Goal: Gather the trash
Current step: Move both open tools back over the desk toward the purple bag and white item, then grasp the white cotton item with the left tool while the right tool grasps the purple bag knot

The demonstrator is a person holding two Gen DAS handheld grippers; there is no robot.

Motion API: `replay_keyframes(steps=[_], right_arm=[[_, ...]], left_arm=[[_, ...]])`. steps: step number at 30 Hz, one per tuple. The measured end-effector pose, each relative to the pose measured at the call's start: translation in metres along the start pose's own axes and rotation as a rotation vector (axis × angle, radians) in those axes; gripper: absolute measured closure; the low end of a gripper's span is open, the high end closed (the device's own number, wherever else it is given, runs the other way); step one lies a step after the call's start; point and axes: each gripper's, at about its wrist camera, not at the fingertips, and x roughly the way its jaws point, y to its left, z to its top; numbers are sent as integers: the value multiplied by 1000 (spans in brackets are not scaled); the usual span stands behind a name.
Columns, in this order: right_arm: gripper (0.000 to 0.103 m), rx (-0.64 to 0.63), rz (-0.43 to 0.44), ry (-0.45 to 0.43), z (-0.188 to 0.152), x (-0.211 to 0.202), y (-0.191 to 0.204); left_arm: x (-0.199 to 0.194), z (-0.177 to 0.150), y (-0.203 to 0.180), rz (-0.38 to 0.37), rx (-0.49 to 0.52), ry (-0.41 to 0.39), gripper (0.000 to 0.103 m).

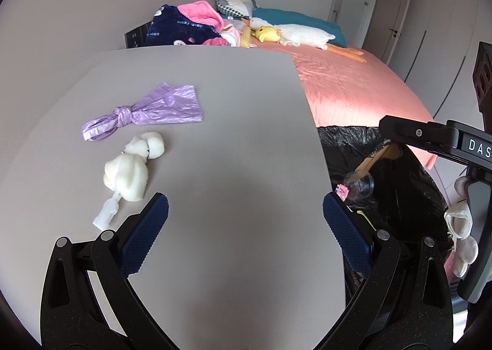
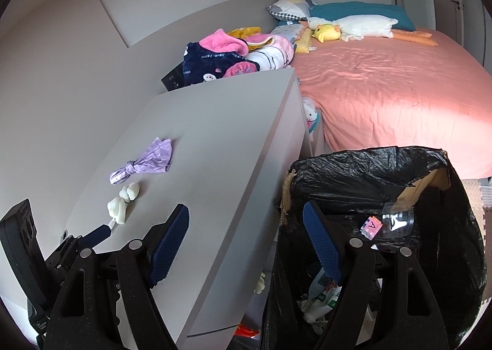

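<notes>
A knotted purple plastic bag and a crumpled white tissue wad lie on the grey cabinet top, left of my left gripper, which is open and empty above the top. Both also show in the right wrist view: the bag, the tissue. My right gripper is open and empty, over the gap between the cabinet and the black-lined trash bin. The bin holds a clear plastic cup, a pink cube and wrappers.
A bed with a pink sheet stands behind the bin, with plush toys and piled clothes near its head. The bin sits right of the cabinet edge. The wall runs along the left.
</notes>
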Motion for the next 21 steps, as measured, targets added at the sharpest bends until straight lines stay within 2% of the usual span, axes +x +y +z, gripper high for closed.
replay_keyframes(steps=[10,16,21], right_arm=[[26,-27,20,30,2,31,31],[26,-43,20,43,6,45,46],[26,-52,27,53,10,56,58]], left_arm=[[4,5,47,64,-40,-13,6],[16,9,68,102,-37,23,6],[30,13,81,122,-38,81,25]])
